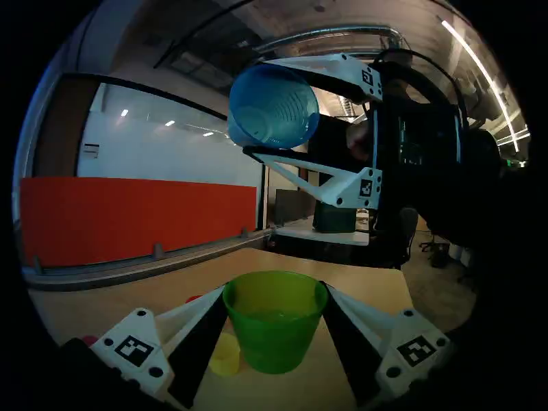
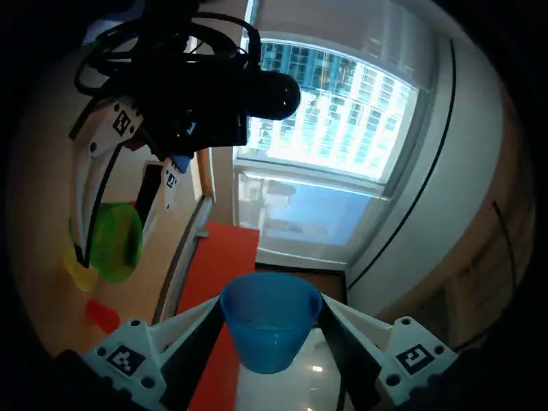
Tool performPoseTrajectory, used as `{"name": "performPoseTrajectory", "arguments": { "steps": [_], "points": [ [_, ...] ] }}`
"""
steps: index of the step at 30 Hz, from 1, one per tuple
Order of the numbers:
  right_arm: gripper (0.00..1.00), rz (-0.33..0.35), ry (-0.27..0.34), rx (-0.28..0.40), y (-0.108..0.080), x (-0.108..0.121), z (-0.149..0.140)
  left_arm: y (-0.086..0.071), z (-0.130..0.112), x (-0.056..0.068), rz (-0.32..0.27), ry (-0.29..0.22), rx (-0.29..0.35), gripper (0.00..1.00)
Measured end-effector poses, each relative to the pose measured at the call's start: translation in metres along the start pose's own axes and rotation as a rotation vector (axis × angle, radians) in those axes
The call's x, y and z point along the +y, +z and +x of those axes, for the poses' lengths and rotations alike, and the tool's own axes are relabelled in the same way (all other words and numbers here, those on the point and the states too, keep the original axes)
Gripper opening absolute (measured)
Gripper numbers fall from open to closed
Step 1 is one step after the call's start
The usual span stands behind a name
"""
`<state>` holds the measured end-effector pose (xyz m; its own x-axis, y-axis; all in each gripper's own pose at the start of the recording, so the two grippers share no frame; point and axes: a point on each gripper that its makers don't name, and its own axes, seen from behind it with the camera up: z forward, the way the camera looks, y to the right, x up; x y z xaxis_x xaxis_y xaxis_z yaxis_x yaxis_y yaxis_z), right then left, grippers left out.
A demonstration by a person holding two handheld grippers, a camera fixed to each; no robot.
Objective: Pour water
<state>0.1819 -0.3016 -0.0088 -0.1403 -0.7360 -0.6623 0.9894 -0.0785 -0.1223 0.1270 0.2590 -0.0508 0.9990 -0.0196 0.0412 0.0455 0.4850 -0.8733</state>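
In the left gripper view we see the left gripper (image 1: 274, 296) clamped on the green cup (image 1: 276, 339). The cup is upright, with water low inside, the table (image 1: 356, 277) behind it and a yellow cup (image 1: 225, 355) just beside it. Higher up, the right gripper (image 1: 260, 108) grasps the blue cup (image 1: 284, 103), tipped on its side with its mouth toward us. In the right gripper view the blue cup sits pinched between that gripper's two fingers against a bright window (image 2: 329, 137), while the left gripper, farther off at upper left, holds the green cup next to the yellow cup.
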Motion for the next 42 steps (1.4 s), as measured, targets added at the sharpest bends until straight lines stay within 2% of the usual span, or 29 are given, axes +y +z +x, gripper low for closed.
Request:
{"name": "performPoseTrajectory", "arguments": {
  "steps": [7,15,24,33,42],
  "points": [
    [0.92,0.005,0.175,0.013,0.0,-0.001,-0.005,-0.002,0.001,0.002,-0.003,0.006,0.0,0.88],
    [0.92,0.003,0.442,0.037,-0.004,0.006,-0.004,-0.004,0.004,-0.001,0.009,0.021,0.004,0.88],
    [0.92,0.04,0.715,0.047,-0.01,-0.006,0.002,-0.007,0.002,-0.004,0.017,0.032,-0.001,0.88],
    [0.92,0.057,1.021,0.063,-0.014,-0.007,0.012,-0.01,0.005,-0.006,0.023,0.047,-0.001,0.88],
    [0.92,0.12,1.336,0.066,-0.012,-0.005,0.017,-0.013,0.006,-0.008,0.033,0.06,-0.008,0.88]
  ]
}}
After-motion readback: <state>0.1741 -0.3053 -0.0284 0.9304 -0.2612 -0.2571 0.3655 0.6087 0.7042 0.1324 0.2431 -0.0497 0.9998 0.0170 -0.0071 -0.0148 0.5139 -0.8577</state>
